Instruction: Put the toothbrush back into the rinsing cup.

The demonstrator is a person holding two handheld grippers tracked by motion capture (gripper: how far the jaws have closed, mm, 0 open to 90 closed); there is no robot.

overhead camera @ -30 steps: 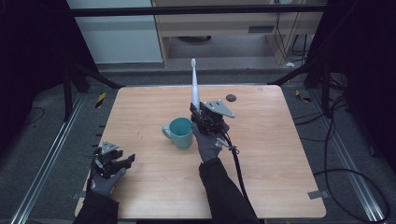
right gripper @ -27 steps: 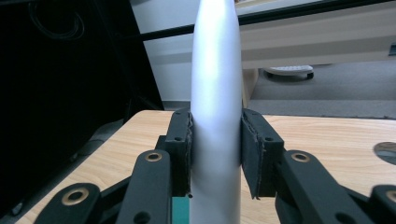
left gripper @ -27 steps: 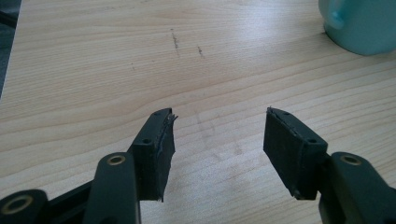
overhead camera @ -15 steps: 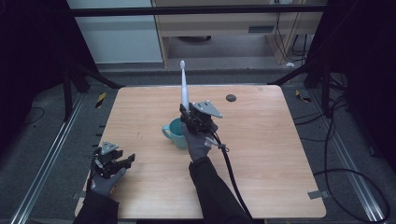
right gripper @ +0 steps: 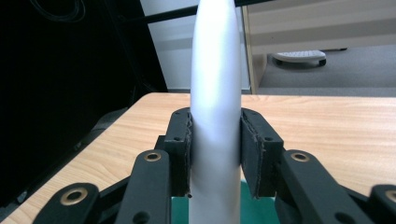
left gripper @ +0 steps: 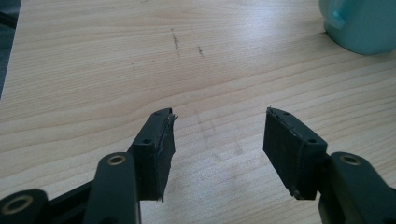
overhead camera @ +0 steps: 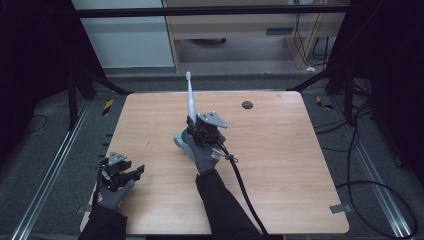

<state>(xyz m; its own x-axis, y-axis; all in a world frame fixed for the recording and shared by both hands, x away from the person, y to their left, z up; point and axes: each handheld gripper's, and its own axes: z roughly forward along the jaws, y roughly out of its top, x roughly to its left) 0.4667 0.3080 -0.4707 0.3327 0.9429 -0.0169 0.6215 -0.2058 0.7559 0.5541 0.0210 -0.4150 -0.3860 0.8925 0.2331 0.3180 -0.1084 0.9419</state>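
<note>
A: Step in hand? Holding a white toothbrush (overhead camera: 190, 100) upright above the teal mug (overhead camera: 181, 142), near the table's (overhead camera: 300, 165) middle. Clamping it by the lower handle in the right gripper (right gripper: 215, 154), both jaws pressing the white shaft from either side. Judging by the pose: placing the brush into the mug, handle end first.

B: And the left gripper (left gripper: 217, 135)?

A: Idling near the table's near-left corner, jaws standing apart, gripping nothing, resting low over bare wood.

B: Next move?

A: Probably lowering straight down, keeping the shaft plumb so the handle end clears the rim, then easing the jaws apart only once the brush is leaning inside. Risking a tipped mug if coming in at a slant.

B: Differences between views?

A: High view: showing the full brush, bristle head uppermost, and the gripper covering much of the mug. Right gripper view: showing the clamp itself and a strip of teal beneath the jaws. Left gripper view: catching the mug's handle side at the upper right, well apart from its own jaws.
</note>
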